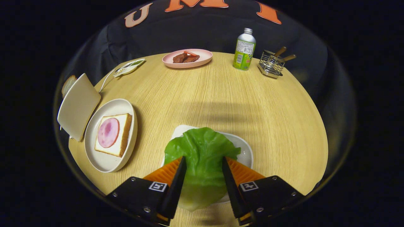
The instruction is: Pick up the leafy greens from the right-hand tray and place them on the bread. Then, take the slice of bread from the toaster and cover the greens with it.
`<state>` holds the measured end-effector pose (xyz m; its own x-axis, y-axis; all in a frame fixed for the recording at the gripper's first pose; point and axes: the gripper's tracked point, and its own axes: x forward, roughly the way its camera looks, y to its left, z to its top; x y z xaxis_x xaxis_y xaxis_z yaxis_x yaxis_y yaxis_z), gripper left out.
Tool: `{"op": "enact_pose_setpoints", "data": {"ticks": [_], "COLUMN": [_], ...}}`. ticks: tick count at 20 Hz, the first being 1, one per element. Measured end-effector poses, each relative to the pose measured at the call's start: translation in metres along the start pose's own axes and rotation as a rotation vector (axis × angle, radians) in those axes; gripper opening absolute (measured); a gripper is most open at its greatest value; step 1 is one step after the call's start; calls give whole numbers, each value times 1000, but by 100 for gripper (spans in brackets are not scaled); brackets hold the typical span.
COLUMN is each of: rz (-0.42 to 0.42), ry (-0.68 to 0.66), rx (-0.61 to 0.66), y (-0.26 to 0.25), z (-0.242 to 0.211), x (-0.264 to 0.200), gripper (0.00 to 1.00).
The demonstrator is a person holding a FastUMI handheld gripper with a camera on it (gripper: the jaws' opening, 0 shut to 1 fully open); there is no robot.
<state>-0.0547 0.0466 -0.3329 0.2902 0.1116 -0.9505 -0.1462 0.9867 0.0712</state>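
On the round wood-grain table [202,101], the far side carries a metal bottle [244,49] with a green-and-white label whose print is too small to read; small square coded markers sit on the gripper's body, one by each finger. The gripper [203,165] has its fingers spread, with the lettuce leaf [202,157] lying between them; whether the ribbed pads actually press on the leaf or only flank it is hard to judge from this angle. The leaf is a crinkled, veined green sheet, paler toward the stem end nearest the camera, and it lies over a white tray [244,149] just ahead of the fingers.

Off to the left of the fingers stands a round cream plate [104,159] holding a square slice of white bread [124,135] with a brown crust, topped by a round pink slice of ham [108,132]. Just beyond that plate is a cream toaster [77,105], smooth-sided, with a slice of bread [68,84] poking from its far end. A white cord runs from it toward a small dish [130,66] with something green on it.

Across the table, a pink plate [187,58] holds dark reddish-brown pieces of meat [186,57]. Right of the bottle sits a wire basket [271,64] with wooden-handled utensils sticking out
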Motion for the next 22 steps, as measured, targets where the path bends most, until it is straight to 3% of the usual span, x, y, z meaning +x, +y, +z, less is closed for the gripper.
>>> {"op": "enact_pose_setpoints", "data": {"ticks": [3, 5, 6, 15, 22], "rz": [-4, 25, 39, 151, 268], "ry": [-4, 3, -2, -148, -215], "rx": [20, 73, 94, 109, 11], "y": [-2, 0, 1, 31, 95], "z": [2, 3, 5, 44, 68], "x": [1, -3, -6, -52, -82], "gripper": [30, 13, 11, 7, 7]}}
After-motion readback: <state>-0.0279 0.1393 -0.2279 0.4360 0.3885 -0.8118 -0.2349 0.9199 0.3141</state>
